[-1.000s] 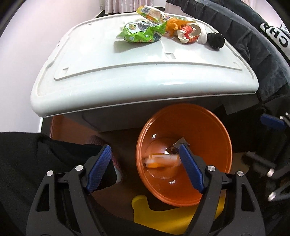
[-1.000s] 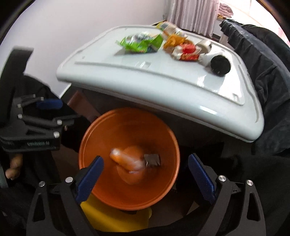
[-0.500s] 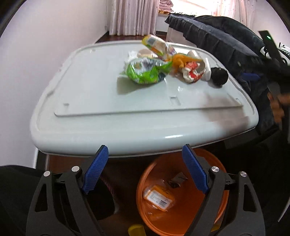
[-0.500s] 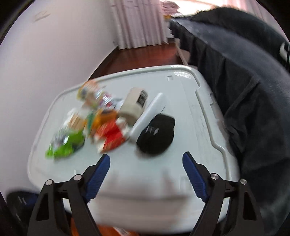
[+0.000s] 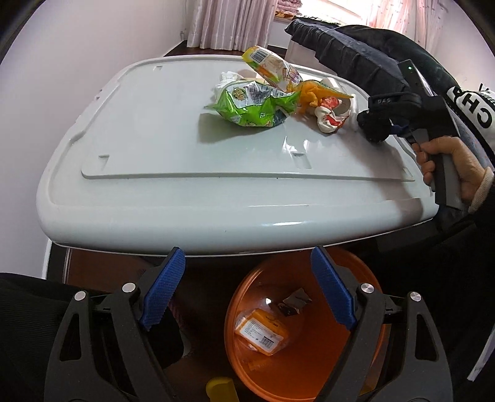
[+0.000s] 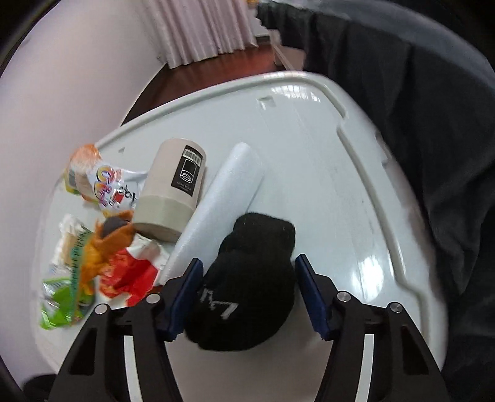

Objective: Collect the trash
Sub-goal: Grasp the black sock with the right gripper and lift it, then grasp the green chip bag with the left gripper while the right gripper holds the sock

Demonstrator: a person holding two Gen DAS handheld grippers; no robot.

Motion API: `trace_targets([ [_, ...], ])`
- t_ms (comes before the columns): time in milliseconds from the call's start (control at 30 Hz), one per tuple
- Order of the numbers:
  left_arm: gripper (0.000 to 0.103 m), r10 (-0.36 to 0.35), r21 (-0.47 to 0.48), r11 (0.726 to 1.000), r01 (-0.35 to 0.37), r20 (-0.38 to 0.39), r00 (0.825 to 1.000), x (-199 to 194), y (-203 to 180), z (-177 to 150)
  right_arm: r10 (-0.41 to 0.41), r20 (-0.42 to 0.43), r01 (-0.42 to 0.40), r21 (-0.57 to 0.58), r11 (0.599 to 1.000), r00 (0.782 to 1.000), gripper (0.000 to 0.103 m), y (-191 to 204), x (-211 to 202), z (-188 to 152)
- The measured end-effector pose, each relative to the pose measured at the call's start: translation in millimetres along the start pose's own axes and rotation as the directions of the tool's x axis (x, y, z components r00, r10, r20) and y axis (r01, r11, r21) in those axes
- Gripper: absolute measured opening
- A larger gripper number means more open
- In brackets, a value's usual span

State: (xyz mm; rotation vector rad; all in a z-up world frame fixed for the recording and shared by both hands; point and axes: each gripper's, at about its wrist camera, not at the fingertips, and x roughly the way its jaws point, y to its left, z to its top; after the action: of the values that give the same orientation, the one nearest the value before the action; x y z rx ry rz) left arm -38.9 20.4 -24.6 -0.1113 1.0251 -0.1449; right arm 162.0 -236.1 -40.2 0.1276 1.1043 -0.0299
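A pile of trash lies on a white plastic lid point(image 5: 161, 145): a green snack bag point(image 5: 253, 105), a yellow-orange wrapper point(image 5: 269, 66), a red-and-white wrapper point(image 5: 331, 119) and a beige cup point(image 6: 173, 188). A black knitted glove point(image 6: 247, 293) lies at the pile's right end. My right gripper point(image 6: 247, 300) is open, its jaws on either side of the glove without closing; it also shows in the left wrist view point(image 5: 386, 123). My left gripper point(image 5: 247, 293) is open and empty, low in front of the lid, above an orange bucket point(image 5: 309, 365) holding an orange packet point(image 5: 261, 332) and a dark scrap point(image 5: 294, 301).
A white roll point(image 6: 222, 198) lies beside the cup. Dark clothing point(image 5: 355, 58) is heaped right of the lid. A yellow object point(image 5: 221, 388) sits below beside the bucket. A wall stands at the left and curtains point(image 5: 229, 24) at the back.
Both grippers rose from over the bucket. The right one moved up to the lid and now straddles the black glove. The left one lifted a little more and holds still.
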Motion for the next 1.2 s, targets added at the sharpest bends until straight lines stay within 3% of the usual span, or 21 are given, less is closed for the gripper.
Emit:
trace_targets([
  [100, 0.082, -0.002, -0.006, 1.0, 0.002, -0.001, 1.0, 0, 1, 0, -0.09, 0.029, 0.093, -0.113, 0.989, 0.996, 0.044, 17, 2, -10],
  [333, 0.082, 0.039, 0.019, 0.999, -0.039, 0.02, 0.999, -1, -4, -1, -0.136, 0.07, 0.146, -0.178, 0.973, 0.988, 0.043, 23, -4, -25],
  [433, 0.082, 0.062, 0.036, 0.997, -0.063, 0.03, 0.998, 0, -7, -2, -0.095, 0.065, 0.103, -0.139, 0.985, 0.993, 0.041, 19, -11, -22],
  [500, 0.082, 0.07, 0.044, 0.996, -0.072, 0.042, 0.997, -2, -7, -3, -0.018, 0.097, 0.026, -0.082, 0.996, 0.995, 0.041, 14, -32, -22],
  [600, 0.082, 0.077, 0.056, 0.995, -0.08, 0.058, 0.995, -4, -9, -5, 0.08, 0.161, -0.069, -0.069, 0.995, 0.984, 0.041, 15, -65, -27],
  [767, 0.082, 0.083, 0.062, 0.994, -0.087, 0.059, 0.995, -5, -10, -3, 0.162, 0.195, -0.145, -0.102, 0.984, 0.967, 0.041, 13, -99, -65],
  [900, 0.081, 0.063, 0.037, 0.997, -0.064, 0.045, 0.997, -4, -9, 5, 0.173, 0.199, -0.154, -0.107, 0.982, 0.965, 0.041, 12, -106, -102],
  [1033, 0.081, 0.056, 0.011, 0.998, -0.057, 0.062, 0.997, -4, -5, 29, 0.183, 0.188, -0.162, -0.119, 0.98, 0.965, 0.042, 17, -98, -112],
  [1200, 0.081, 0.056, 0.105, 0.992, -0.066, 0.092, 0.994, 2, -13, 79, 0.183, 0.179, -0.169, -0.094, 0.981, 0.967, 0.042, 11, -92, -108],
])
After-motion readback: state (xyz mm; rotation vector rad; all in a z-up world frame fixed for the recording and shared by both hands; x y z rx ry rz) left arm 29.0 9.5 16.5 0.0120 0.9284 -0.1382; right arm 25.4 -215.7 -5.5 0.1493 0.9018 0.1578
